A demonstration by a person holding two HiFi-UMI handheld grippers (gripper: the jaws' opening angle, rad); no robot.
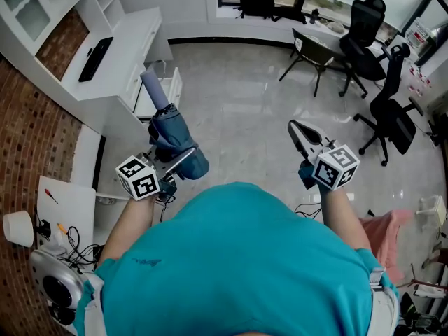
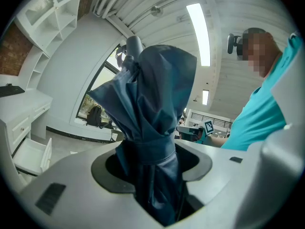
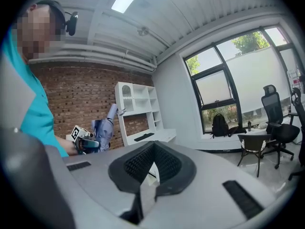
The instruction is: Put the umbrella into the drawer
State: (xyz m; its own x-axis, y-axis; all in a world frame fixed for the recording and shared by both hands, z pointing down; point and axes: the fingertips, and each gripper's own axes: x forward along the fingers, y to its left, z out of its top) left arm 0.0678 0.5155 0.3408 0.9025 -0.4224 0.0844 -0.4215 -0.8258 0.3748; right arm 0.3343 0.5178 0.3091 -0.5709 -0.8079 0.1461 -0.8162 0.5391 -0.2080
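I am holding a folded dark blue cloth umbrella [image 1: 170, 137] [image 2: 153, 94] [image 3: 101, 129] in my left gripper [image 1: 180, 161] [image 2: 152, 162]. The jaws are pressing on both sides of the umbrella, low down, just under its cloth strap. They are standing wide because the bundle is thick. The pale grey round handle [image 1: 154, 89] is sticking up at the top.

The umbrella is up in the air on my left side, over the shiny grey floor [image 1: 245, 103]. It is not touching anything but my gripper. The open white drawer [image 1: 175, 84] [image 2: 31, 154] is just past it, on the far side. The drawer is pulled out from the long white table [image 1: 122, 51] by the brick wall. A flat black keyboard [image 1: 96, 58] is lying on that table.

My right gripper [image 1: 295, 127] [image 3: 151, 150] is out in front of me on the right, well apart from the umbrella. Its jaws are pressed together and nothing is between them. Black office chairs [image 1: 388, 114] are standing far off on the right.
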